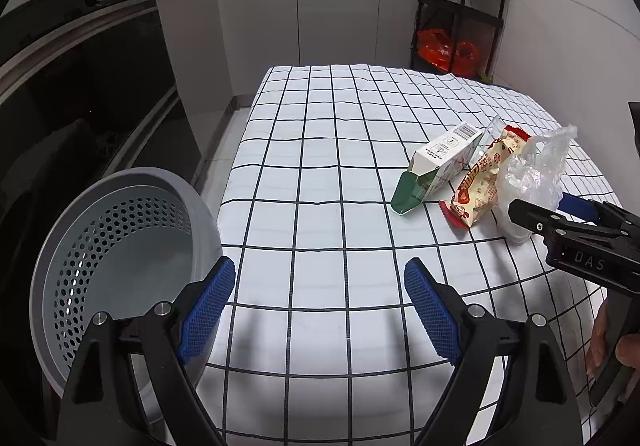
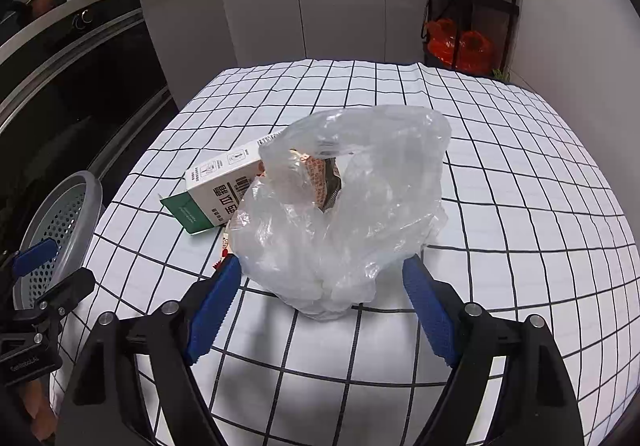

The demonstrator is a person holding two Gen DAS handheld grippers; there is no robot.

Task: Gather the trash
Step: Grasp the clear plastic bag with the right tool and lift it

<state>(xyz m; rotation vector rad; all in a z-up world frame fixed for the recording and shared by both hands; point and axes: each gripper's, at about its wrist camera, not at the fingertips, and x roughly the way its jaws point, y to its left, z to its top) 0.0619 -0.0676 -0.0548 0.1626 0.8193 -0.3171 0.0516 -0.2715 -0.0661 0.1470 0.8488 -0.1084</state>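
Observation:
A crumpled clear plastic bag (image 2: pixel 344 206) lies on the checked tablecloth (image 2: pixel 500 174). My right gripper (image 2: pixel 322 274) is open, its blue pads either side of the bag's near end without closing on it. Behind the bag lie a white and green carton (image 2: pixel 216 186) on its side and a red and cream snack wrapper (image 1: pixel 484 178). The bag (image 1: pixel 532 166) and carton (image 1: pixel 436 166) also show in the left wrist view. My left gripper (image 1: pixel 320 278) is open and empty above the cloth, beside a grey perforated bin (image 1: pixel 120 258) at the table's left edge.
A dark oven front (image 1: pixel 80 86) runs along the left. Grey cabinets (image 1: pixel 320 14) stand behind the table. A black shelf rack (image 1: pixel 460 14) with red bags stands at the back right by the wall. The right gripper's body (image 1: pixel 580 238) reaches in from the right.

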